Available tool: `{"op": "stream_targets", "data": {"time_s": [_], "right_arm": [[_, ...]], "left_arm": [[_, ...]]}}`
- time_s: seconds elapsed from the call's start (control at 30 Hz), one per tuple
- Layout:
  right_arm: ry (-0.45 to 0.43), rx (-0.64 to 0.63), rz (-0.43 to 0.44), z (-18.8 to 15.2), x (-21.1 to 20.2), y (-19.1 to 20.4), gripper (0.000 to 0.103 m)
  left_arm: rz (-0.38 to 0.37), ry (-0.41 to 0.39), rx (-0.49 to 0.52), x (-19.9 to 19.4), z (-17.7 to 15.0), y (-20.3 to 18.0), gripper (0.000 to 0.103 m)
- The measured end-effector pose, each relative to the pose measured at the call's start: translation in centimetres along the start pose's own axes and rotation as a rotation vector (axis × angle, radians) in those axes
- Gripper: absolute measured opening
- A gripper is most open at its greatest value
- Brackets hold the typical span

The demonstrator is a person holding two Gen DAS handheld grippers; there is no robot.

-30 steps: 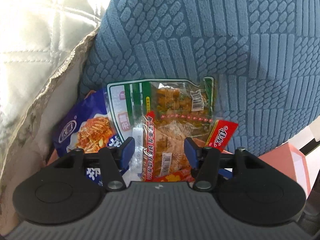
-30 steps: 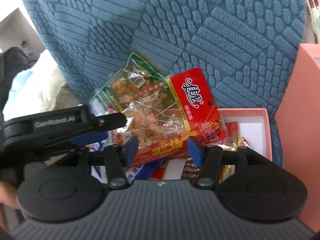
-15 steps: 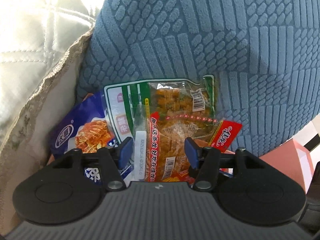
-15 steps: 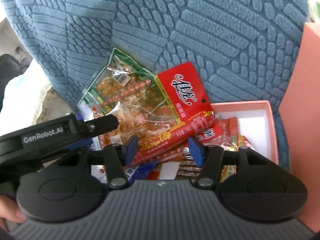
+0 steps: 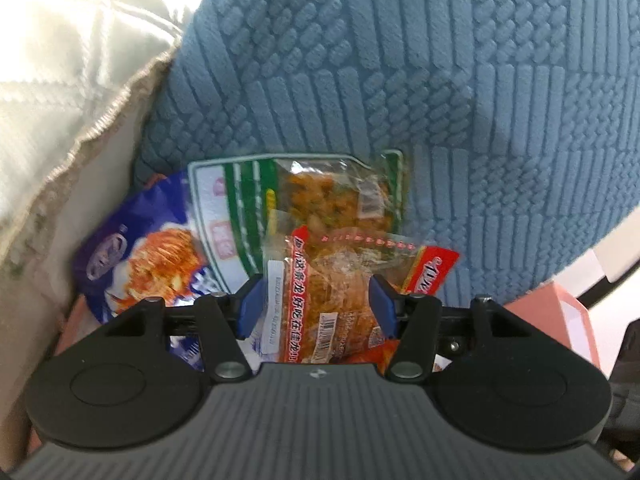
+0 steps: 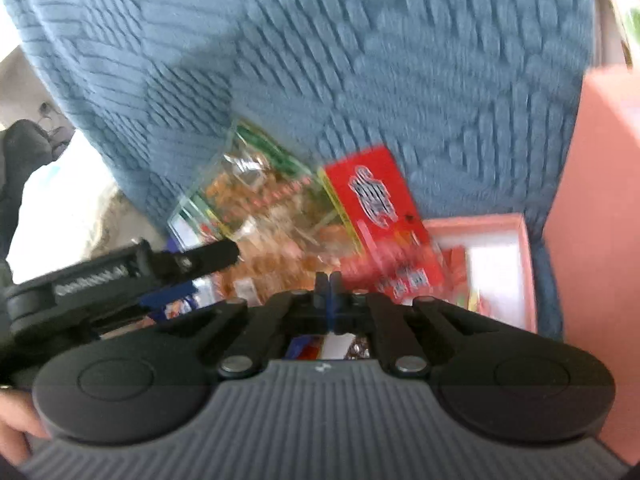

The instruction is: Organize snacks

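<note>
Snack packets lie heaped in a pink box (image 6: 480,220) against a blue cushion. My left gripper (image 5: 316,304) is open, and a clear packet with a red strip (image 5: 332,280) lies between its blue pads. Behind it are a green-edged packet (image 5: 320,196), a blue packet (image 5: 140,256) to the left and a red packet (image 5: 432,272) to the right. My right gripper (image 6: 328,284) is closing fully, its fingers meeting just in front of the red packet (image 6: 376,196). Blur hides whether a wrapper edge is pinched. The left gripper (image 6: 200,276) reaches in from the left.
The textured blue cushion (image 5: 400,80) fills the background behind the pile. A cream quilted cover (image 5: 60,100) rises on the left. A tall pink panel (image 6: 600,200) stands at the right of the box. A hand (image 6: 16,424) shows at the lower left.
My right gripper's jaws went from wide apart to shut, and that view shifted and blurred. The left gripper stayed open over the same clear packet, hardly moving.
</note>
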State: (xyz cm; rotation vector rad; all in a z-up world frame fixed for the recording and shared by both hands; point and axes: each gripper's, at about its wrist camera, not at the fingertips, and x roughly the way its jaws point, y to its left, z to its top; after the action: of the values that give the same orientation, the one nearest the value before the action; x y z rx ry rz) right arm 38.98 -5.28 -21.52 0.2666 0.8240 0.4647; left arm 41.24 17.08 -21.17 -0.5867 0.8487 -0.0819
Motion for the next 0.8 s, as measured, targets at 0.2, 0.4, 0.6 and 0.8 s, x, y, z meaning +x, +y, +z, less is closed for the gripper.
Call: {"op": "stream_targets", "data": {"time_s": [0.2, 0.4, 0.6, 0.8], "right_arm": [[0.036, 0.029, -0.019, -0.2, -0.3, -1.3, 0.004], [0.054, 0.020, -0.090, -1.1, -0.5, -1.7, 0.004], [0.022, -0.007, -0.077, -1.1, -2.4, -1.1, 0.006], [0.074, -0.053, -0.103, -1.6, -1.3, -0.9, 0.007]], "left_arm": [[-0.075, 0.068, -0.004, 0.6, -0.9, -0.5, 0.060], [-0.093, 0.099, -0.018, 1.0, -1.7, -0.5, 0.060], [-0.141, 0.101, -0.121, 1.7, -1.5, 0.6, 0.061], [-0.235, 0.097, -0.208, 1.7, -1.2, 1.3, 0.061]]}}
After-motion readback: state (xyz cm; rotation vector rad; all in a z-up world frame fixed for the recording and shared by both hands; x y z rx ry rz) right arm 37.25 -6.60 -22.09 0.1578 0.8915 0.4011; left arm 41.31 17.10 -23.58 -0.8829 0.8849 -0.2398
